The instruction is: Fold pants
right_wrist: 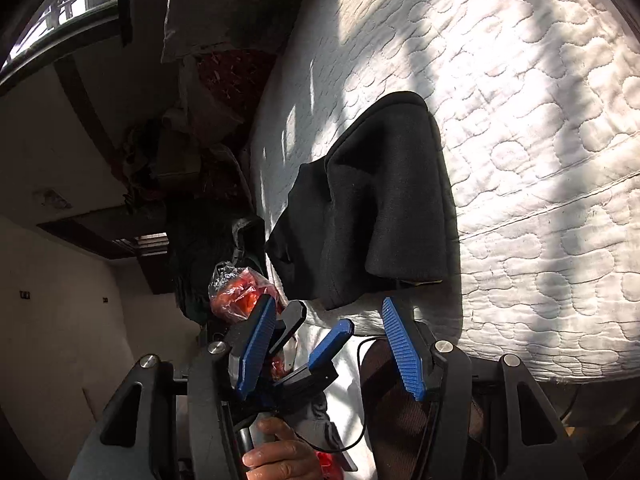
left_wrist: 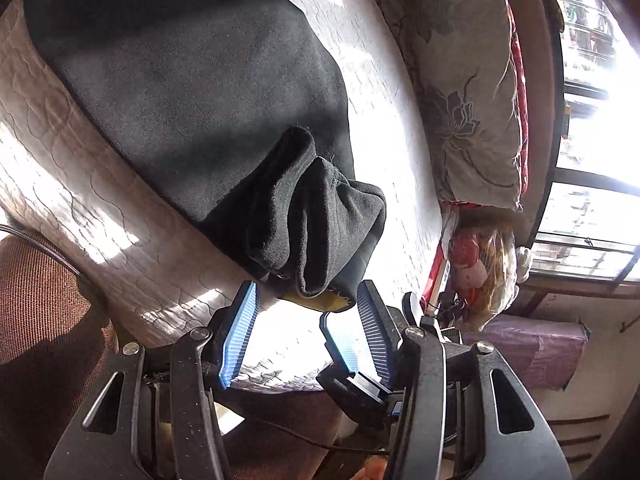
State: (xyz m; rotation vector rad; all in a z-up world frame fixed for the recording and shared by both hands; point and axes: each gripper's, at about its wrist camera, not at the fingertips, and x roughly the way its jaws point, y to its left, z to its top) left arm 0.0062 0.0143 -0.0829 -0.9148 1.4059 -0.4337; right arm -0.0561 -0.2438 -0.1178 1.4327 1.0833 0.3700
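Black pants (left_wrist: 192, 80) lie folded on a white quilted mattress (left_wrist: 80, 184). Their bunched end, with a yellow label (left_wrist: 326, 301), rests near the mattress edge. My left gripper (left_wrist: 308, 286) stands open just short of that end; the blue pads do not press the cloth. In the right wrist view the same pants (right_wrist: 380, 200) form a dark bundle on the mattress (right_wrist: 520, 120). My right gripper (right_wrist: 327, 300) is open below the bundle's near edge, holding nothing. Each view shows the other gripper low between its own fingers, and a hand (right_wrist: 276, 456) grips one handle.
A floral pillow (left_wrist: 460, 80) leans along the far side of the bed, with a window (left_wrist: 592, 120) behind it. A red-filled plastic bag (right_wrist: 240, 292) sits by the bed end. Brown woven fabric (left_wrist: 40, 300) and a thin cable (left_wrist: 48, 252) lie below the mattress edge.
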